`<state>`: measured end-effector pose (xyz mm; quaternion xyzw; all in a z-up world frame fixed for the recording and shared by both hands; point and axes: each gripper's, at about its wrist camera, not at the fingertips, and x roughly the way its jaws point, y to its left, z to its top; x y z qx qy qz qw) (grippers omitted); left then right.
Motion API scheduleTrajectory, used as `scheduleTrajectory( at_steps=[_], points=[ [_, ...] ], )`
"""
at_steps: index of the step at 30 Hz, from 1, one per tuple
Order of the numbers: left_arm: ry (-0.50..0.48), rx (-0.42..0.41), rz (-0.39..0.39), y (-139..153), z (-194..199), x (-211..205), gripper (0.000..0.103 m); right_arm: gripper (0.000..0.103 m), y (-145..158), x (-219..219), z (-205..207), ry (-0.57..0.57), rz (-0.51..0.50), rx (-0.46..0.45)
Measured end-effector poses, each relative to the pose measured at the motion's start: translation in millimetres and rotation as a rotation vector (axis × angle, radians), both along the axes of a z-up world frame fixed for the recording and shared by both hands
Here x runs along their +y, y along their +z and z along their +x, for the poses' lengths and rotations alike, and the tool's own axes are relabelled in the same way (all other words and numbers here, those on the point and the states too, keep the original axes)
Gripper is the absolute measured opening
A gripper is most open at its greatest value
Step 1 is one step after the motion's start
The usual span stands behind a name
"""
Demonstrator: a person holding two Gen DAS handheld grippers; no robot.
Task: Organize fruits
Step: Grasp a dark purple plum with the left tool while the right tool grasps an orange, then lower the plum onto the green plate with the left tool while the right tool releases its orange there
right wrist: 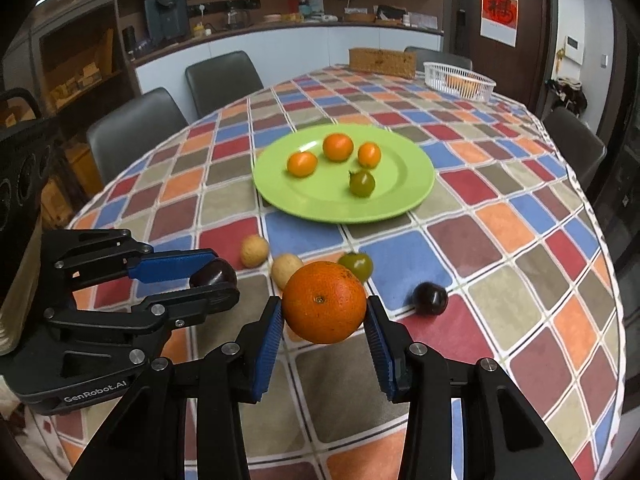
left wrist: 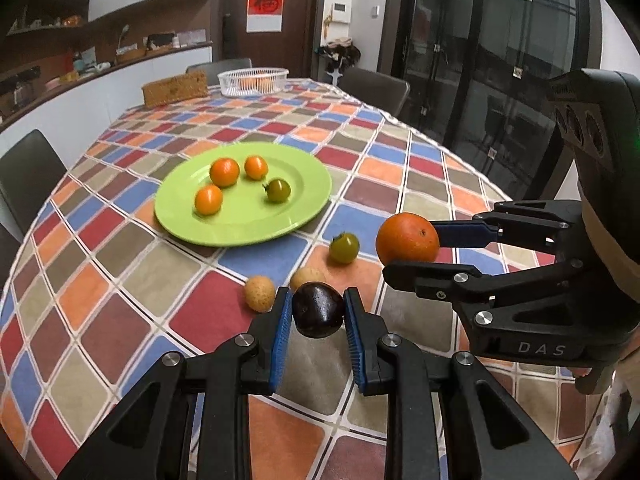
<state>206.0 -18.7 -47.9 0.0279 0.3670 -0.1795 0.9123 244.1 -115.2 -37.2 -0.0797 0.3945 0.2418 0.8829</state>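
Both loaded, held clear above the surface (right wrist: 500,216) for carry toward green plate (left wrist: 304,200): left hand-held gripper (left wrist: 318,312) clamps dark plum (left wrist: 318,310), right hand-held gripper (right wrist: 325,312) clamps orange (right wrist: 324,302), loose fruit near plate not yet collected

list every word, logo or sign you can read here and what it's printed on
"DAS" on the body of the right hand-held gripper, which holds the orange.
"GenRobot.AI" on the body of the left hand-held gripper, which holds the dark plum.
A red Chinese character on the door poster; it looks like "福", but is too blurred to be sure.
Nothing else is readable.
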Motion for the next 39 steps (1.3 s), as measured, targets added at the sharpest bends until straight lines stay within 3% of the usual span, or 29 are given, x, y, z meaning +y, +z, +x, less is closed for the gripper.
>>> scheduleTrajectory(
  at_steps=[13,21,31,39],
  points=[
    [0.054,-0.122,-0.004,45,7,18,0.026,0.042,42,7,10,-0.027,0.063,-0.091],
    [0.079,-0.180,0.009,68,31,29,0.026,0.042,62,16,34,-0.045,0.088,-0.123],
    [0.096,-0.150,0.004,72,79,40,0.026,0.042,74,25,77,-0.051,0.080,-0.109],
    [0.120,-0.079,-0.017,63,126,49,0.026,0.042,67,31,121,-0.077,0.070,-0.043]
  ],
)
